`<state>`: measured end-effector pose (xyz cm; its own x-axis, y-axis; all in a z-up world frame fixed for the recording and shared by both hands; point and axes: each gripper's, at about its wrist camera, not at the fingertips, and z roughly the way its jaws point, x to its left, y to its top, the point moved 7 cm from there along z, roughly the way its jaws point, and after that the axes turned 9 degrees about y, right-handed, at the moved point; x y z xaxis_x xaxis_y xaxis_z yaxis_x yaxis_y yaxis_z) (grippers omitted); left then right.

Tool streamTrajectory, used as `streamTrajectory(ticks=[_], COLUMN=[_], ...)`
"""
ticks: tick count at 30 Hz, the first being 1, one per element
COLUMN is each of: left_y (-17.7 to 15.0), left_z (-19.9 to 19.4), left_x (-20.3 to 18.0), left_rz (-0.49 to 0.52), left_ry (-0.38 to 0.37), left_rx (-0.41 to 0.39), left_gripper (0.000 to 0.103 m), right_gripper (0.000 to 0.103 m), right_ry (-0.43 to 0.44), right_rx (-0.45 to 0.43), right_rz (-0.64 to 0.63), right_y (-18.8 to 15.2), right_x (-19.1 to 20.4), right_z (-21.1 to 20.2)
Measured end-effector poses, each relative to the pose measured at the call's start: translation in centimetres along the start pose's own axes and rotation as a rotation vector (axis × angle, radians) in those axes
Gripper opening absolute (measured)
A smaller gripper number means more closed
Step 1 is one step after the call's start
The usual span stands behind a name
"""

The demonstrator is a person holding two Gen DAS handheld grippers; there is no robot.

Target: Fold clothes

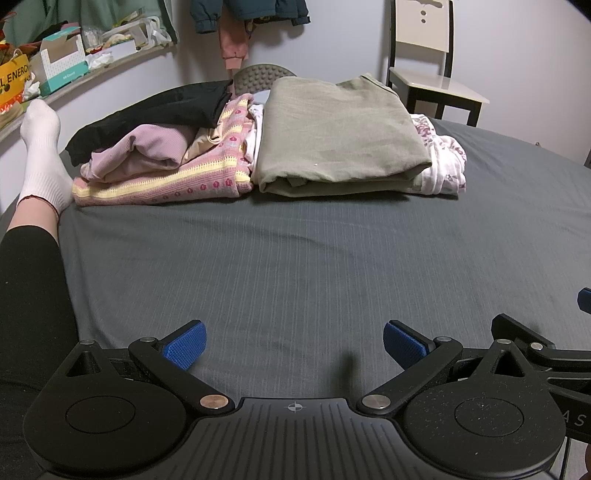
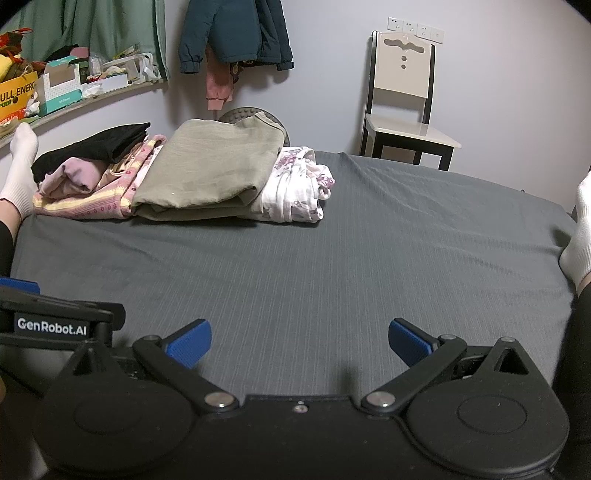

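Observation:
Folded clothes lie at the far side of the grey bed sheet (image 1: 295, 258): an olive green garment (image 1: 340, 136) on a white floral one (image 1: 443, 158), and beside it a pink-and-yellow knit (image 1: 166, 188) under a mauve piece (image 1: 147, 151) and a black piece (image 1: 155, 114). The same olive garment (image 2: 210, 173), floral garment (image 2: 299, 188) and pink knit (image 2: 92, 206) appear in the right wrist view. My left gripper (image 1: 293, 347) is open over bare sheet, well short of the piles. My right gripper (image 2: 299, 343) is open too, holding nothing, beside the left one.
A person's leg in a white sock (image 1: 40, 155) lies along the left edge of the bed, another socked foot (image 2: 580, 232) at the right. A chair (image 2: 402, 107) stands past the bed. A cluttered shelf (image 1: 74, 62) runs along the left wall; jackets (image 2: 236, 33) hang above.

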<state>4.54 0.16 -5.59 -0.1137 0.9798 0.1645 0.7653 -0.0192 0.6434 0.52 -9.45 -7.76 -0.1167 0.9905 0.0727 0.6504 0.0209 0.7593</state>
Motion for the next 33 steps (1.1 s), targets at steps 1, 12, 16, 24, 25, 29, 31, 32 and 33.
streamTrajectory(ticks=[1,12,16,24,25,29,31,32,33], left_y=[0.0,1.1,2.5,7.3,8.0,10.8,11.5,11.7,11.9], left_z=[0.0,-2.6,-5.4,-16.6,-18.9,-28.4,-32.0,-33.9,-35.8], left_x=[0.0,1.2,2.3,6.9,7.9,12.7,15.4,17.0,18.7], left_rz=[0.000,-0.009,-0.025,-0.102,-0.105,-0.109,-0.108,-0.106,-0.105], left_ry=[0.000,0.014,0.044,0.051,0.047,0.039,0.032,0.029,0.026], left_rx=[-0.001,-0.035,-0.083,-0.276,-0.324,-0.490,-0.524,-0.537,-0.550], left_gripper=[0.102,0.102,0.102,0.102,0.102,0.102,0.102,0.102,0.102], right_gripper=[0.103,0.103,0.103,0.103,0.103,0.103,0.103,0.103,0.103], right_ry=[0.000,0.029,0.053,0.206,0.233,0.348,0.409,0.439,0.469], right_rx=[-0.001,-0.117,-0.195,-0.444,-0.470,-0.541,-0.559,-0.568,-0.578], right_rz=[0.000,-0.026,-0.019,0.040,0.053,0.090,0.101,0.106,0.111], right_y=[0.0,2.6,4.0,8.7,9.4,11.5,12.5,13.0,13.4], right_x=[0.0,1.1,1.1,0.5,0.4,0.4,0.7,0.8,0.9], right_z=[0.0,-4.0,-6.9,-16.0,-16.8,-19.5,-20.4,-20.9,-21.4])
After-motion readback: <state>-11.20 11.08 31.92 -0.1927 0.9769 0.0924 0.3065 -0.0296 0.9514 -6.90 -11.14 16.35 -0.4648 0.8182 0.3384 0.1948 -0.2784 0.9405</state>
